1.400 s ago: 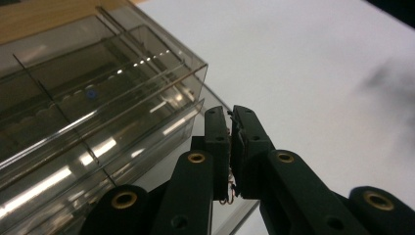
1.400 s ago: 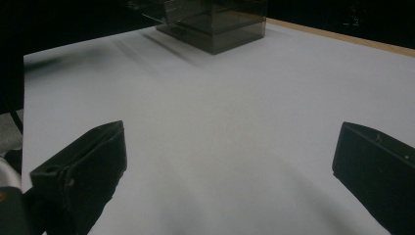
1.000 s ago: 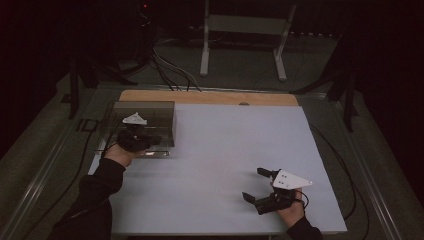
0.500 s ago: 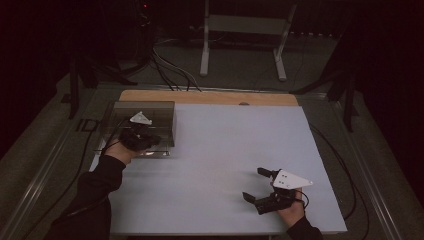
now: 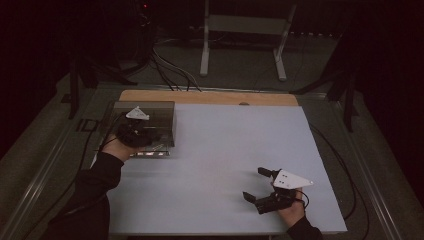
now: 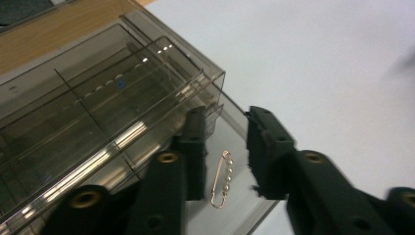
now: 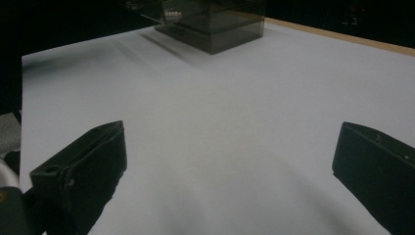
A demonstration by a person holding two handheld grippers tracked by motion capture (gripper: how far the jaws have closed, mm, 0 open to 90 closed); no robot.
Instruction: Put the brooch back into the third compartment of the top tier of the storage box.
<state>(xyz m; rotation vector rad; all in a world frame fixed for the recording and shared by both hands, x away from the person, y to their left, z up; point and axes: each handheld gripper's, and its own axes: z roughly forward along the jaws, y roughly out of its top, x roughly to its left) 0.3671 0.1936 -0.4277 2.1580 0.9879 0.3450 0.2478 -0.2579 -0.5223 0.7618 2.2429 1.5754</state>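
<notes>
Our left claw [image 6: 222, 154] hangs parted over a safety pin [image 6: 221, 178] in the box [image 5: 150, 120], far left; our right claw [image 5: 261, 185], spread wide, rests near right on the table [image 5: 220, 150].

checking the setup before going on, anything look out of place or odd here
Nothing looks damaged or spilled. The one lone item is a small gold safety pin strung with pale beads, lying in the pulled-out drawer of the smoky clear plastic organiser box, between the open jaws of the left gripper. The right gripper hovers open over bare white tabletop.
</notes>
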